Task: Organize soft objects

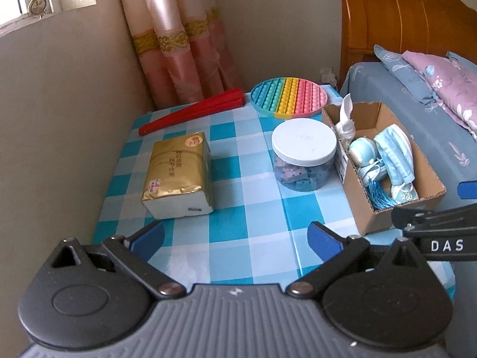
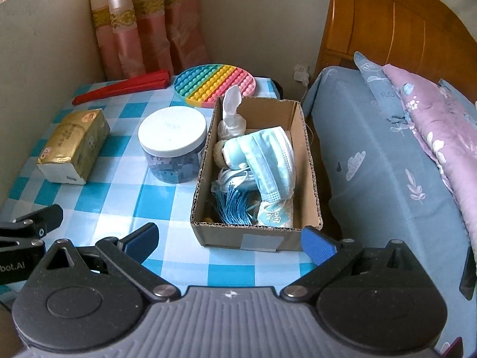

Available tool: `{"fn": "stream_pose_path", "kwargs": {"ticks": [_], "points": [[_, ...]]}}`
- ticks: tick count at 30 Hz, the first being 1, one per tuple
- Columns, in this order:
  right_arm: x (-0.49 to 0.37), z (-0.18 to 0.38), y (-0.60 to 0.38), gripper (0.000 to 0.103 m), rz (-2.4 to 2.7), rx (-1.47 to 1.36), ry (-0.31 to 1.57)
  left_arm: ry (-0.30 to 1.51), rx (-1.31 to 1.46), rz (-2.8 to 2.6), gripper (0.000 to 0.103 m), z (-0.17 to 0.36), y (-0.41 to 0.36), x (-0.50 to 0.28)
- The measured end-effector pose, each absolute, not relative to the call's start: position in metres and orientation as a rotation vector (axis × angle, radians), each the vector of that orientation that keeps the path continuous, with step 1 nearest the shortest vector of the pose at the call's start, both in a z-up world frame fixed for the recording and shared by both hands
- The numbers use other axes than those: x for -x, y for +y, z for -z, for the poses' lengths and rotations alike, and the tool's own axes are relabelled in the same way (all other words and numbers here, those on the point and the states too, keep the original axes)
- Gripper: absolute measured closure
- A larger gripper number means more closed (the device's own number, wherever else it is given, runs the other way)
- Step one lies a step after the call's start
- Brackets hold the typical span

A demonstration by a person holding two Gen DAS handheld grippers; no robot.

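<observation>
A cardboard box (image 2: 301,137) (image 1: 429,176) stands at the table's right edge. It holds a blue face mask (image 2: 269,161) (image 1: 395,155), a blue tassel (image 2: 235,205), a round blue plush (image 2: 234,155) and a white cloth item (image 2: 231,110). A gold tissue pack (image 1: 177,173) (image 2: 74,144) lies on the left. My left gripper (image 1: 235,238) is open and empty above the table's near edge. My right gripper (image 2: 229,238) is open and empty just in front of the box.
A white-lidded jar (image 1: 304,155) (image 2: 173,143) stands beside the box. A rainbow bubble mat (image 1: 289,97) and a red folded fan (image 1: 193,113) lie at the back. The checkered table (image 1: 238,185) sits between a wall and a bed (image 2: 387,161).
</observation>
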State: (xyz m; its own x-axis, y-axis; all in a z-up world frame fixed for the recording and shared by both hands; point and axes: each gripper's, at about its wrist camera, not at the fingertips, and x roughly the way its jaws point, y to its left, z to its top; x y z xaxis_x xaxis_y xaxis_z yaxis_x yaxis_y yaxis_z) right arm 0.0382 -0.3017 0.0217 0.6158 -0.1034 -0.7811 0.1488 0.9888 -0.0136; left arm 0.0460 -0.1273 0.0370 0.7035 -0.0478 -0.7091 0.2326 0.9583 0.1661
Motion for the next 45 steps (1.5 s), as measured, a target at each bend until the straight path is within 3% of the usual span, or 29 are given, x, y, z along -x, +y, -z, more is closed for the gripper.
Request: {"fn": "stream_pose_path", "kwargs": {"ticks": [45], "points": [[-0.031, -0.0265, -0.2993, 0.0, 0.149, -0.055, 0.869, 0.787, -0.233, 0.162, 0.001, -0.0406, -0.1261, -0.0433]]}}
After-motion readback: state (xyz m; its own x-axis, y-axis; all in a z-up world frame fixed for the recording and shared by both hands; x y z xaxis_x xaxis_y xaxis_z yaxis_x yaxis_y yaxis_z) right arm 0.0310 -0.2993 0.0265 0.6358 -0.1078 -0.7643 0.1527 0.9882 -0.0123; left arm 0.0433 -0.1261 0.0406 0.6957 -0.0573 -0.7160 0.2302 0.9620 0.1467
